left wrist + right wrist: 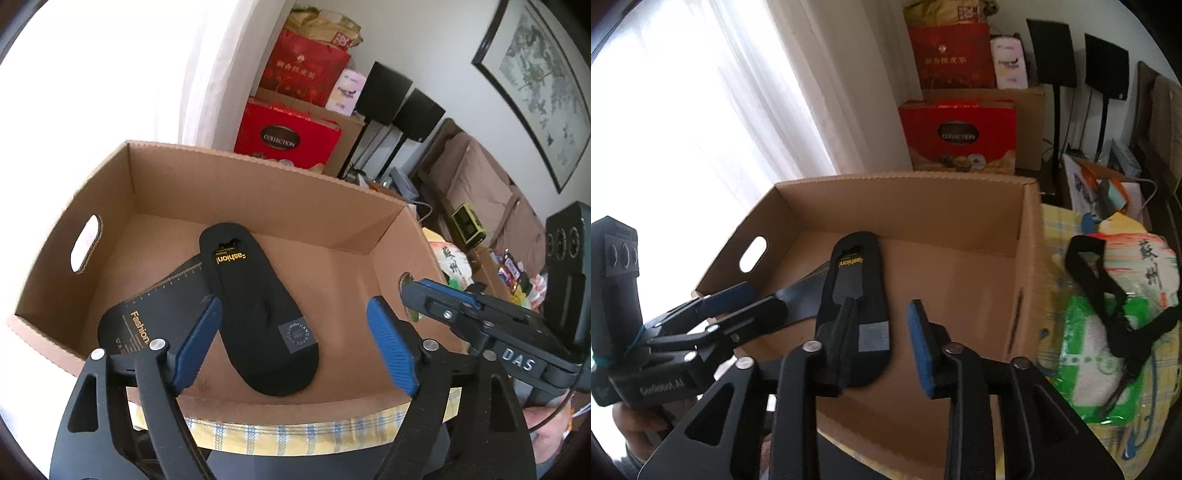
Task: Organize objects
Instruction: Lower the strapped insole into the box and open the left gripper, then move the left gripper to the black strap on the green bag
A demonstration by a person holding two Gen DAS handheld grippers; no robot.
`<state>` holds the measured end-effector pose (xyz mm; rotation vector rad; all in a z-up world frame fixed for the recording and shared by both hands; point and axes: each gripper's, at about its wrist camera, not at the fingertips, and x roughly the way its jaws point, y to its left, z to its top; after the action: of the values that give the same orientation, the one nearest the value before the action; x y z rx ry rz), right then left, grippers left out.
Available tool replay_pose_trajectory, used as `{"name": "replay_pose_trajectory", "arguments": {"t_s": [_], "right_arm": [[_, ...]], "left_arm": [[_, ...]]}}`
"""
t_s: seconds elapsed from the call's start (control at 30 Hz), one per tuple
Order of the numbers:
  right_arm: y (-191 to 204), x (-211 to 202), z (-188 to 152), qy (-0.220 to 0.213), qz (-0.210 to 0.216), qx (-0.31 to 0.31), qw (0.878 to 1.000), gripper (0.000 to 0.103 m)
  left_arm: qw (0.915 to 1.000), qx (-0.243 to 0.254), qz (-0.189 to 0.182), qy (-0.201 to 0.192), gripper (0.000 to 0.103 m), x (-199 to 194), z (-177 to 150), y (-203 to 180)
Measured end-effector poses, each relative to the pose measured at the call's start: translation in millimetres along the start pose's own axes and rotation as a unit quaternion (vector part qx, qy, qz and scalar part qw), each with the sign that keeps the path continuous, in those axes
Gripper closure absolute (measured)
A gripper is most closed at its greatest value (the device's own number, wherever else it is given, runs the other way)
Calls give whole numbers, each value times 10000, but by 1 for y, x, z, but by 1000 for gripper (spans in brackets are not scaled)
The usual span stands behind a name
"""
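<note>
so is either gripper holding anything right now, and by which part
Nothing is held. The left gripper stands open over the black sock pack lying in the cardboard box; the right gripper is open too, pads clear of it.

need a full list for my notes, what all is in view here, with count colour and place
cardboard box: one, brown, open top, on the checked cloth
sock packs: two, black with gold lettering, lying overlapped on the box floor
cloth: one, yellow and blue check, under the box
rice bag: one, white and green, right of the box
black strap: one, lying over the rice bag
red gift boxes: two, stacked behind the box
speakers: two, black, on stands by the wall
framed picture: one, dark frame, on the right wall
left gripper: black with blue pads, open over the packs
right gripper: black with blue pads, open over the box
</note>
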<state>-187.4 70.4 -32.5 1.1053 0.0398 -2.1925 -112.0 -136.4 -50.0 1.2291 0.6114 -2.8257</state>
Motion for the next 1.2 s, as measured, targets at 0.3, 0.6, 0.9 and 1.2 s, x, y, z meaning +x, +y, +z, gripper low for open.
{"name": "replay_pose_trajectory", "arguments": {"t_s": [0.3,0.6,0.9,1.2], "right_arm": [[-12,-32,-11,-241,-338,-28,9991,49],[-39,-69,-27,-482,-680,193,9963,20],[-71,-102,-50,-575,-1037,482,9918,17],[-113,-143,-70,-807,-1457,979,9812,16]], "left_arm": [[9999,99,-126,-14,20,-6,-2,-17],[9989,366,-306,-8,11,-8,-12,-52],[9958,740,-492,-208,1,-16,-23,-90],[9913,1165,-610,-94,1,-15,-36,-138]]}}
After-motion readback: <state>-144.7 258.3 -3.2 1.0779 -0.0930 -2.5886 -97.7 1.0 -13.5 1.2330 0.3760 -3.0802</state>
